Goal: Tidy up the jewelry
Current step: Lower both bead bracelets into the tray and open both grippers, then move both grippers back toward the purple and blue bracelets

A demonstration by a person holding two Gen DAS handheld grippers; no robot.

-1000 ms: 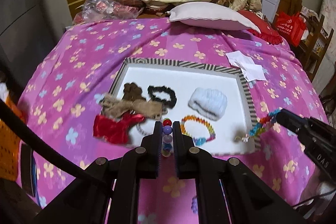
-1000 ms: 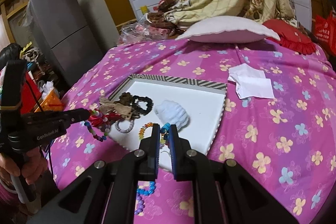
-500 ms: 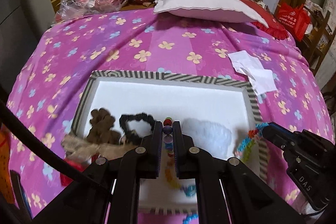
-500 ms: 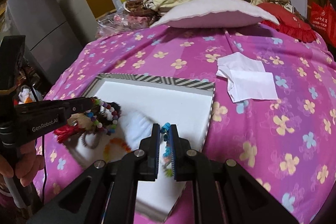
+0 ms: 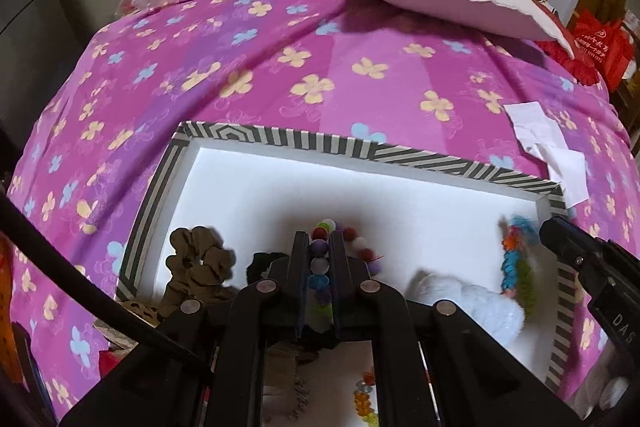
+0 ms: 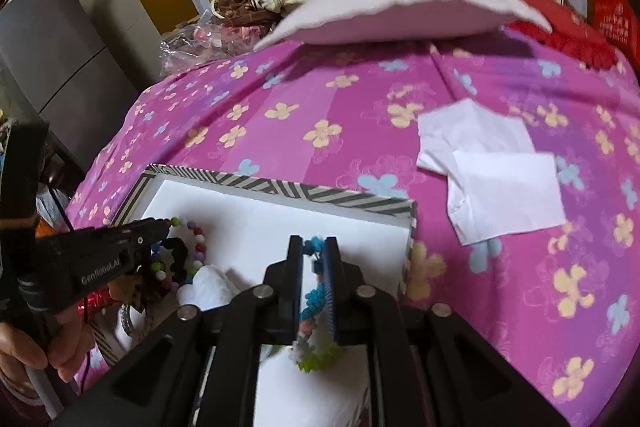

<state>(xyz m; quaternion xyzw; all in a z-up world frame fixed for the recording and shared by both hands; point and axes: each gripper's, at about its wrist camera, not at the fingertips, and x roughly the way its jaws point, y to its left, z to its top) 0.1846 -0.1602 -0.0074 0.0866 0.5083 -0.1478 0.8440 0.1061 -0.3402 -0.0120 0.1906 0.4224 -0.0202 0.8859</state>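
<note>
Over the striped tray (image 5: 404, 154), left gripper (image 5: 320, 259) clamps the bead bracelet (image 5: 320, 281), right gripper (image 6: 313, 267) jaws opening around the woven bracelet (image 6: 314, 301); both unplaced.

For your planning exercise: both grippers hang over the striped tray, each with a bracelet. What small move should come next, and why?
Probably let the right gripper finish releasing: its jaws are opening, and the blue braided bracelet between them already hangs over the bare white floor of the striped-rimmed tray. The left gripper is clamped on the multicoloured bead bracelet.
</note>
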